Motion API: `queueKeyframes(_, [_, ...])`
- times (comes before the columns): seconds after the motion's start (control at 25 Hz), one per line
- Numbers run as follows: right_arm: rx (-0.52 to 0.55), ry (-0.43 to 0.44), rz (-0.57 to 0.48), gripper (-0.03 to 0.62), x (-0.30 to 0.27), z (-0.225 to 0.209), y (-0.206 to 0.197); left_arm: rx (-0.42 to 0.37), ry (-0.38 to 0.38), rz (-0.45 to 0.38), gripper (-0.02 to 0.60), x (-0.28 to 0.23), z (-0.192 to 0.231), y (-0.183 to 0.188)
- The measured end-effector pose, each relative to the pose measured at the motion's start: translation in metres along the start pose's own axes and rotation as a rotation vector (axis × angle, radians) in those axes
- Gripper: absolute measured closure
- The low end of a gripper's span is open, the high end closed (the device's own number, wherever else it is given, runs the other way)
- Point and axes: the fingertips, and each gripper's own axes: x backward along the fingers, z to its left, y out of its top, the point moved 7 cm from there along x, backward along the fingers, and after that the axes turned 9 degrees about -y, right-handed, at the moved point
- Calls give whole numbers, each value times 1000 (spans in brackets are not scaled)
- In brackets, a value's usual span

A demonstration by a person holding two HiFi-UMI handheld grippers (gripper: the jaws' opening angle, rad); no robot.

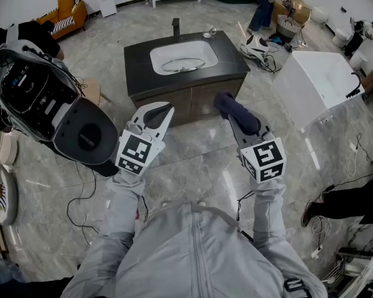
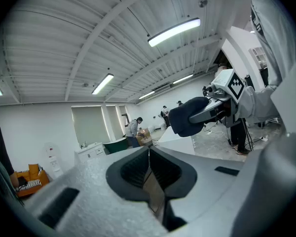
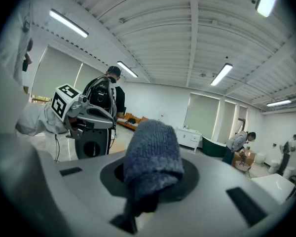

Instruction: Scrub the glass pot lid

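The step in hand looks like the approach: no scrubbing is under way yet. The lid (image 1: 183,64) lies flat in the sink (image 1: 156,56). As far as I can tell it is the only thing in that basin. The sink is set in the dark desk (image 1: 138,73).

Both grippers hang well short of the sink, over the floor on its near side. The right hand-held gripper (image 1: 241,131) is clamped on a dark blue cloth (image 1: 231,106), which bulges out past its jaws. The left hand-held gripper (image 1: 164,113) has its jaws pressed together with nothing between them.

The next move, I judge, calls for stepping up to the sink and bringing the cloth down onto the lid's glass. The left hand-held gripper would have to part its jaws first if it is to steady the lid by its rim while the cloth rubs.
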Motion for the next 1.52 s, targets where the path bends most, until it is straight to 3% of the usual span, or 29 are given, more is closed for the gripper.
queueKeyframes(0.2, [2,6,6,522,-26,-24,11,8,-3,13,554,-23,25,9])
queueKeyframes(0.52, [-2,38,-31,520,15,-34,-36,2,51,34,554,-31,-37,-4])
queueKeyframes(0.88, [-72,54,9,520,-6,-70,-49,26,74,64,553,-60,-27,-2])
queueKeyframes(1.2, [-95,55,23,520,-43,-92,-45,52,69,60,553,-91,12,-5])
queueKeyframes(1.52, [-78,33,41,520,-142,-132,-50,65,48,18,552,-173,102,-34])
